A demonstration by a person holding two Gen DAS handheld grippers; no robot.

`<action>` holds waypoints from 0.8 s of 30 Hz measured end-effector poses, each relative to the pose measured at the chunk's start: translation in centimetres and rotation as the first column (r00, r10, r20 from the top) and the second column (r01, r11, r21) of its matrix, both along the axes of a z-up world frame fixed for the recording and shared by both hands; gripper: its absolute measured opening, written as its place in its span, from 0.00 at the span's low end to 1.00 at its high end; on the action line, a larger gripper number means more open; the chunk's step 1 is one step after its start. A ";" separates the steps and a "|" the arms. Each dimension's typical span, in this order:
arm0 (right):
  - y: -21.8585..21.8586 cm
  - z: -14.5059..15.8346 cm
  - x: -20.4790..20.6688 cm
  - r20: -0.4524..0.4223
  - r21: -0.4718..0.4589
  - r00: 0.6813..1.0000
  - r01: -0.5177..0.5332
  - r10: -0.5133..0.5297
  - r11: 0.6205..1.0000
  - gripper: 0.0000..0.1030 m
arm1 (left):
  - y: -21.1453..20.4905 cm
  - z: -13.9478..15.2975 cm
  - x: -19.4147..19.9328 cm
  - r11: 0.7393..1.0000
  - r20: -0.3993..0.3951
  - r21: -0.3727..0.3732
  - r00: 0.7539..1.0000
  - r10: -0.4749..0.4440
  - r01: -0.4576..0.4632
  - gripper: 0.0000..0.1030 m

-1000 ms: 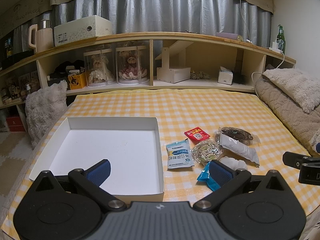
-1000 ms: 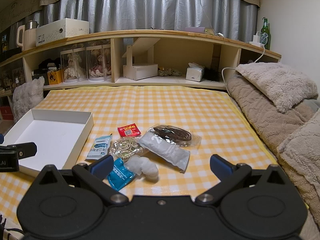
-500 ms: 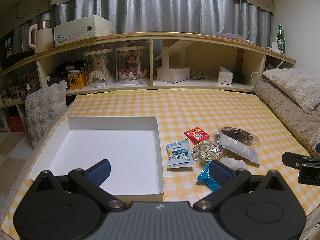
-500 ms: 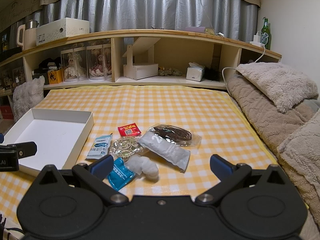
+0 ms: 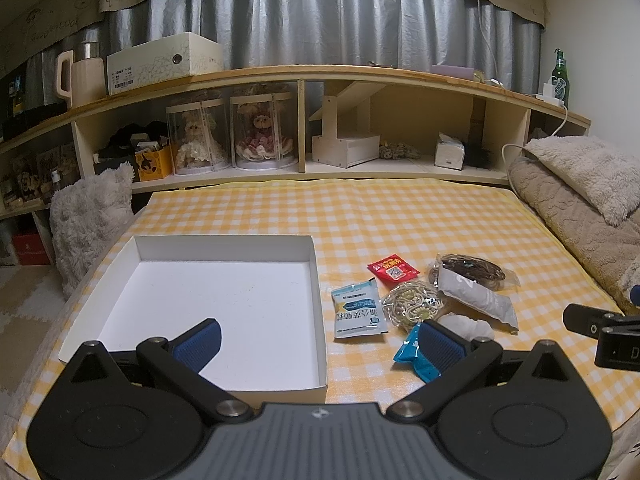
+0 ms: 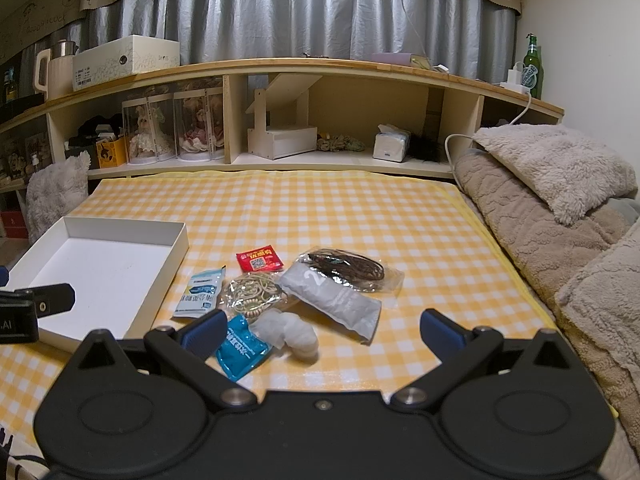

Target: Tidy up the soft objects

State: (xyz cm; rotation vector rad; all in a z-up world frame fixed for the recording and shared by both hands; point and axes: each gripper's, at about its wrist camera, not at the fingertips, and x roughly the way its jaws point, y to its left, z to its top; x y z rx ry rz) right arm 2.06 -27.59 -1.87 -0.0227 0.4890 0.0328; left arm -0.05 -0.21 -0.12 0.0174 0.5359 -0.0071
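Note:
A pile of soft packets lies on the yellow checked cloth: a red sachet [image 6: 259, 259], a pale blue-and-white sachet [image 6: 199, 292], a clear bag of rubber bands [image 6: 252, 291], a grey pouch [image 6: 334, 297], a clear bag of dark cord [image 6: 352, 267], a bright blue packet [image 6: 240, 346] and a white wad [image 6: 289, 332]. A white shallow box [image 5: 168, 312] sits to their left, nothing in it. My left gripper [image 5: 320, 340] hovers open over the box's near right corner. My right gripper [image 6: 320, 330] is open just in front of the pile, with nothing held.
A wooden shelf unit [image 5: 304, 128] with doll cases, a tissue box and small boxes runs along the back. Fluffy beige blankets and a pillow [image 6: 560, 184] lie to the right. A grey plush cushion [image 5: 88, 216] stands left of the cloth.

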 end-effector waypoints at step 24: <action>-1.5 2.9 5.1 0.076 0.008 0.997 -0.001 0.001 1.000 1.00 | -5.4 2.3 5.5 0.970 0.050 0.075 0.971 -0.236 0.232 1.00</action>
